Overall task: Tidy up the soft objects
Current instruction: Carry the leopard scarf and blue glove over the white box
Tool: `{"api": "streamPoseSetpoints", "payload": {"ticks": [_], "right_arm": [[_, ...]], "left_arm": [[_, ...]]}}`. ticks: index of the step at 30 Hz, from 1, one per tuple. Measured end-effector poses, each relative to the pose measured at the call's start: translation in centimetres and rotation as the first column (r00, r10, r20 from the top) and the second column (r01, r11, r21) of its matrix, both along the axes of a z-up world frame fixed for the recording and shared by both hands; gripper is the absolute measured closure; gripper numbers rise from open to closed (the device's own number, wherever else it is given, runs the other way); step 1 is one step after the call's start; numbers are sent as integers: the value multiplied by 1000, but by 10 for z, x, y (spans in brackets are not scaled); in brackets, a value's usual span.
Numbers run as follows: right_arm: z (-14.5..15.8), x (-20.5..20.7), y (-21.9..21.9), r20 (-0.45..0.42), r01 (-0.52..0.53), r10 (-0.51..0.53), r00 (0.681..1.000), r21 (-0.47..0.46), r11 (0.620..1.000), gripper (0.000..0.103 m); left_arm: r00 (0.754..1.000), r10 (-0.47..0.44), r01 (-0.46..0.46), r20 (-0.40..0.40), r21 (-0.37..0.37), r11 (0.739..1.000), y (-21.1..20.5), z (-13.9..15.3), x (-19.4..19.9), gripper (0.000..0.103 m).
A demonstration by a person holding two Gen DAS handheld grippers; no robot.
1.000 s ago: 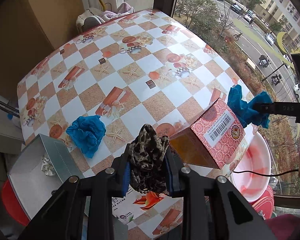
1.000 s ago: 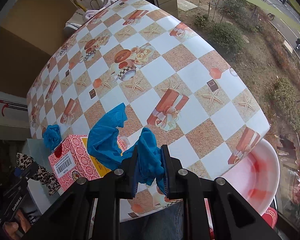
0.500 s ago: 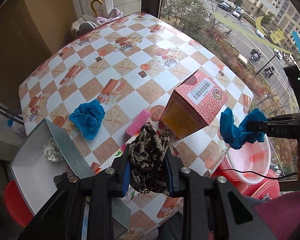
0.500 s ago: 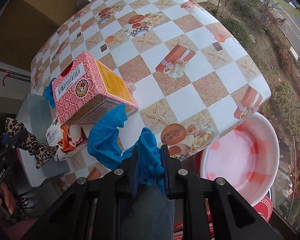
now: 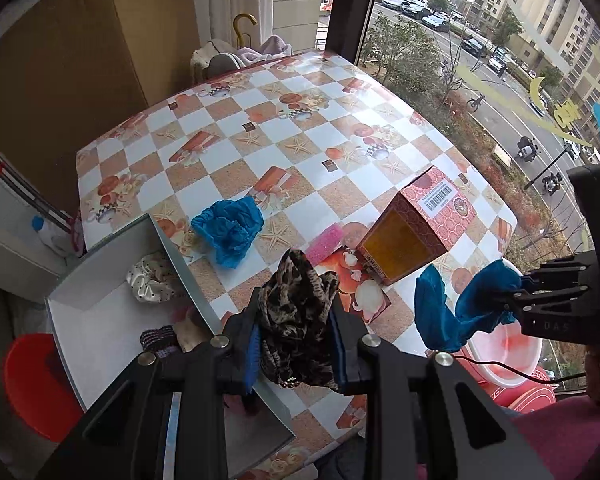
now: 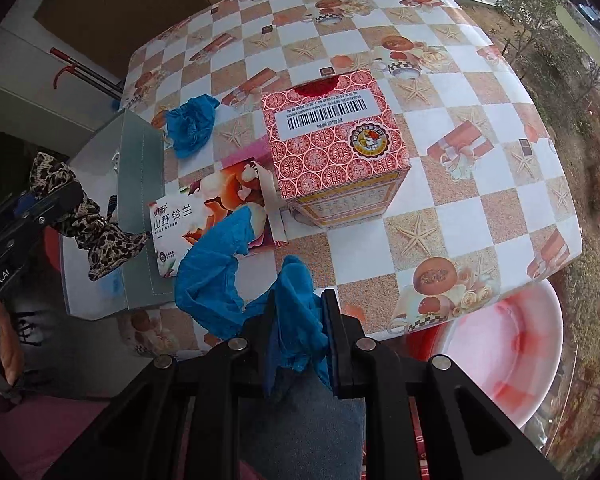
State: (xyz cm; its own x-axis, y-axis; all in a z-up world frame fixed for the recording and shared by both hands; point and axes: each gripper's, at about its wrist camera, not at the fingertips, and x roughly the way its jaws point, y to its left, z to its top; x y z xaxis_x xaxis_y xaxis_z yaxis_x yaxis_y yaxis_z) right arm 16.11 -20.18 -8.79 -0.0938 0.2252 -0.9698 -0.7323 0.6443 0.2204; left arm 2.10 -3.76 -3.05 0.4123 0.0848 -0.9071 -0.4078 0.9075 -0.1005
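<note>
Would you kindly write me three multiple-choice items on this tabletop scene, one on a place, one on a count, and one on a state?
1. Where does the pink sponge lie?
A. On the table between the loose blue cloth and the red box
B. Inside the grey tray
C. On top of the red box

2. How many blue cloths show in all?
A. One
B. Two
C. Three

3. What is the left gripper doing?
A. Standing open and empty
B. Shut on the leopard-print cloth
C. Pressing on the red box

Answers:
1. A: the pink sponge sits on the table between the loose blue cloth and the red box.
2. B: one lies loose; the other blue cloth hangs from the right gripper.
3. B: the left gripper has its fingers clamped on the leopard-print cloth.
</note>
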Motion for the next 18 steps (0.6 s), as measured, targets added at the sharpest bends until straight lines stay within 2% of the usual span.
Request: {"api": "streamPoseSetpoints", "payload": {"ticks": [7,18], "right_arm": [[15,-22,44,31,-134,134,991,17,991,82],[32,-59,111,53,-310,307,950,45,950,82]], "left_arm": [[991,135,-135,11,-7,991,28,0,-36,72],[951,310,-310,6,-21,951,54,-8,-87,72]]}}
